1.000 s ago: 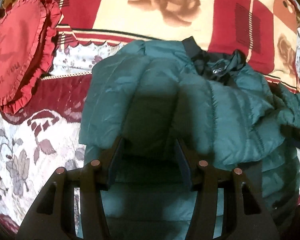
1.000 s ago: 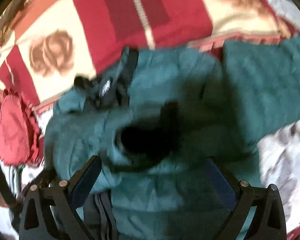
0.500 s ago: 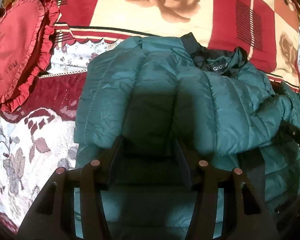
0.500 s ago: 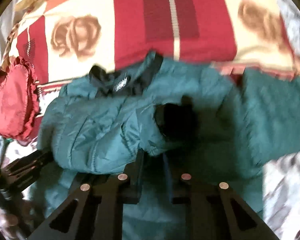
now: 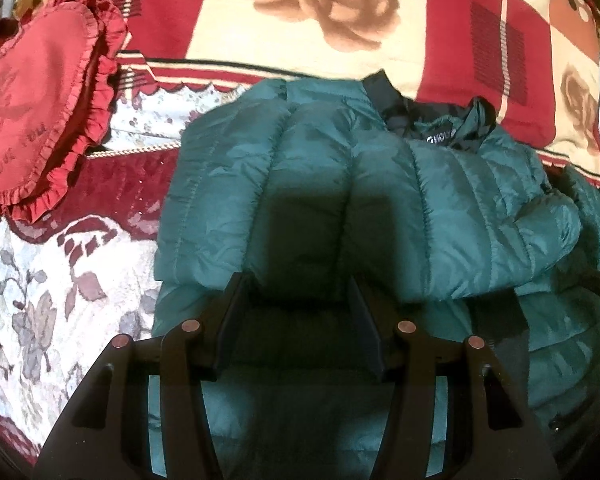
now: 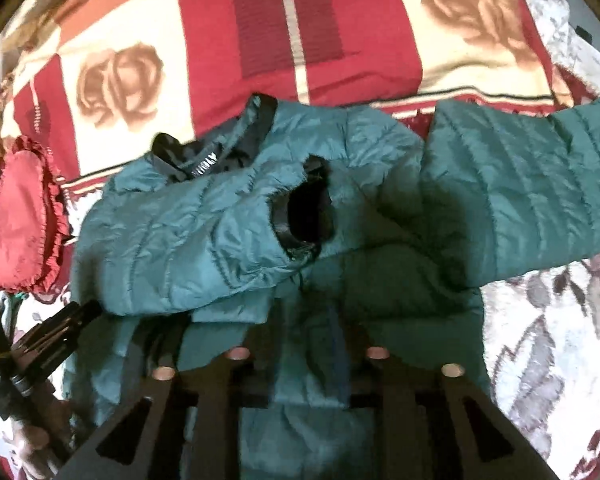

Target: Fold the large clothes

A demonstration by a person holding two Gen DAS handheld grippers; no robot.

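A dark green puffer jacket (image 5: pixel 340 200) lies on the bed with its black collar (image 5: pixel 440 136) at the far side. One sleeve is folded across the chest and ends in a black-lined cuff (image 6: pixel 304 216). The other sleeve (image 6: pixel 520 200) stretches out to the right. My left gripper (image 5: pixel 296 284) stands half open, its fingertips at the near edge of the folded sleeve. It also shows low on the left in the right wrist view as the left gripper (image 6: pixel 60 320). My right gripper (image 6: pixel 296 340) hovers over the jacket's body. Its jaws are opening, with a loose fold of green fabric between them.
A red heart-shaped ruffled cushion (image 5: pixel 36 120) lies left of the jacket. A red and cream rose blanket (image 5: pixel 300 12) covers the far side. The floral bedspread (image 6: pixel 560 340) shows on both sides. A hand (image 6: pixel 32 440) holds the left gripper's handle.
The right gripper stood wide open by the cuff, closed, then parted again and drew back a little. The folded sleeve settled across the chest. The left gripper stayed put.
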